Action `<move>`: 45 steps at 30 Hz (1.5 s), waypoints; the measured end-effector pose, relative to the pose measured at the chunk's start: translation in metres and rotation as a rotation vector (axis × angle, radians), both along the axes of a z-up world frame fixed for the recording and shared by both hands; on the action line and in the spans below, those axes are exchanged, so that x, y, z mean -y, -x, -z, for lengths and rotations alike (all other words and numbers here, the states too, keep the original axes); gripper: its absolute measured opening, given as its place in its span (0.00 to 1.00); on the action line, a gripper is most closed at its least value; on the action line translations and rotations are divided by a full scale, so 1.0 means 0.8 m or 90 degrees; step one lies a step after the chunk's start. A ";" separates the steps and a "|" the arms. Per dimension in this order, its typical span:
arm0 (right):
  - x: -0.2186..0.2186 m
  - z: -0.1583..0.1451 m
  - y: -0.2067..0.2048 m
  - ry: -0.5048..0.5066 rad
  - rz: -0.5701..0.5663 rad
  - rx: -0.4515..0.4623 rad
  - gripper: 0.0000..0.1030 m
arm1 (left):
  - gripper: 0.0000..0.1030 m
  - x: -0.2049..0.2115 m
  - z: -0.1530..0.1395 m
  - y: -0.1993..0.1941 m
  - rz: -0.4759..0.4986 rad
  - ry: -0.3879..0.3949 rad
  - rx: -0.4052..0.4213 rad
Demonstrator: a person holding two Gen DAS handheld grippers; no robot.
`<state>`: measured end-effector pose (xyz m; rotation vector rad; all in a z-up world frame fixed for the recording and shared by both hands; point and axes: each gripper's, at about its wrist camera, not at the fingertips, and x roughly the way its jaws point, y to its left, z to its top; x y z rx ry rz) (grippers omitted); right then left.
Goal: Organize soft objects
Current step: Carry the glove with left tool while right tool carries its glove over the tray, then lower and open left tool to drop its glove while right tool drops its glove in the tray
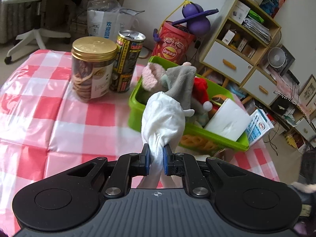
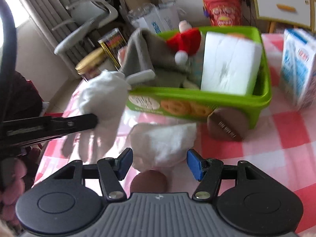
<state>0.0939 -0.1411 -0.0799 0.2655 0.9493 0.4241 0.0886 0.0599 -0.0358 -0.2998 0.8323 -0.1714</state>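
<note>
Each gripper, left gripper point(image 1: 156, 154) and right gripper point(image 2: 159, 163), has black linkage arms, silver pivot screws, blue fingertip pads and a ribbed grey housing.

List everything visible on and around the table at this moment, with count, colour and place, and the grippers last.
Glove: one, white, pinched in the left gripper, hanging before the bin.
Bin: one, green, on the checked tablecloth.
Plush toy: one, grey, in the bin.
Santa hat: one, red and white, in the bin.
Tissue pack: one, white, upright in the bin.
Fluffy white item: one, on the cloth before the right gripper.
Cookie jar: one, gold lid, left of the bin.
Can: one, black and yellow, beside the jar.
Carton: one, blue and white, right of the bin.
Left gripper: shut on the glove.
Right gripper: open, empty.
</note>
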 end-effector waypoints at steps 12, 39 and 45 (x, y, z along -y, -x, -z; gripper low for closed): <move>0.003 -0.010 0.006 0.001 0.008 0.017 0.00 | 0.10 -0.023 -0.009 0.016 -0.010 0.014 0.005; 0.016 -0.051 -0.051 0.054 0.071 0.147 0.00 | 0.10 0.051 0.002 -0.139 0.041 -0.045 0.011; 0.007 -0.033 -0.058 0.088 0.045 0.143 0.00 | 0.10 0.049 0.019 -0.151 0.041 -0.050 -0.001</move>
